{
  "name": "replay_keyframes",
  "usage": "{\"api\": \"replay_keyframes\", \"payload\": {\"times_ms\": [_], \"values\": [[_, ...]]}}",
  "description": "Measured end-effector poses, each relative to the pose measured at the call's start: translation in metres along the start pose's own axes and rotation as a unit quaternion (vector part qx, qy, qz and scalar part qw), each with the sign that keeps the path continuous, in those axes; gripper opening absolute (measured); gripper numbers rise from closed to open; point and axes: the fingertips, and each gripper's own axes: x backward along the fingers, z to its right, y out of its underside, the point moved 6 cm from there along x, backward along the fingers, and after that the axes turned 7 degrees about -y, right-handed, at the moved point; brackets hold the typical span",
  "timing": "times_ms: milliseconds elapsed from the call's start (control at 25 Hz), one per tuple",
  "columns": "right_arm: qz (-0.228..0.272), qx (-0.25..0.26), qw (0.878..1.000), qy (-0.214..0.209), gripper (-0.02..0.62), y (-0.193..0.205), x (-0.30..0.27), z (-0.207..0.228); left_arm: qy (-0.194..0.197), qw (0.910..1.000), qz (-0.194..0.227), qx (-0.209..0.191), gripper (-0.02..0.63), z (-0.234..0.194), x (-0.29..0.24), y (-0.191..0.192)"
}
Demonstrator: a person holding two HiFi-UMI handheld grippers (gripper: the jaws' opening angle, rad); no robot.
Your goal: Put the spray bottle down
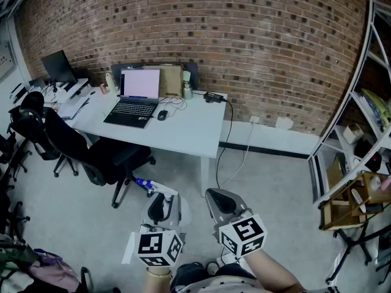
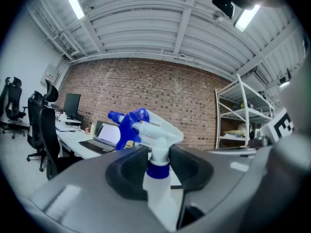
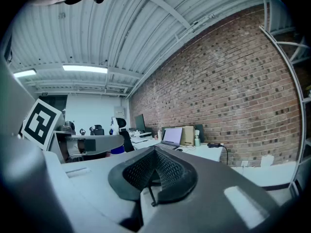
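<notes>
A white spray bottle with a blue trigger head [image 2: 154,144] stands upright between the jaws of my left gripper [image 2: 158,166], which is shut on its neck just under the blue collar. In the head view its blue nozzle [image 1: 144,184] pokes out to the left of the left gripper [image 1: 160,209], low over the floor in front of the desk. My right gripper [image 1: 221,201] is held beside it on the right. Its ribbed pads [image 3: 156,171] meet with nothing between them.
Ahead stands a white desk [image 1: 189,136] with an open laptop [image 1: 135,96], a mouse [image 1: 162,115] and cables, against a brick wall. A black office chair [image 1: 91,154] is at its left front. Metal shelving [image 1: 360,133] and a wooden rack [image 1: 351,203] stand on the right.
</notes>
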Motion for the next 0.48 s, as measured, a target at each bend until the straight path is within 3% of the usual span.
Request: {"api": "replay_keyframes", "payload": {"times_ms": [480], "values": [[-0.001,-0.015,0.999,0.029,-0.002,0.013,-0.012,0.065,0.010,0.9999,-0.007,0.005,0.135,0.015,-0.059,0.014]]}}
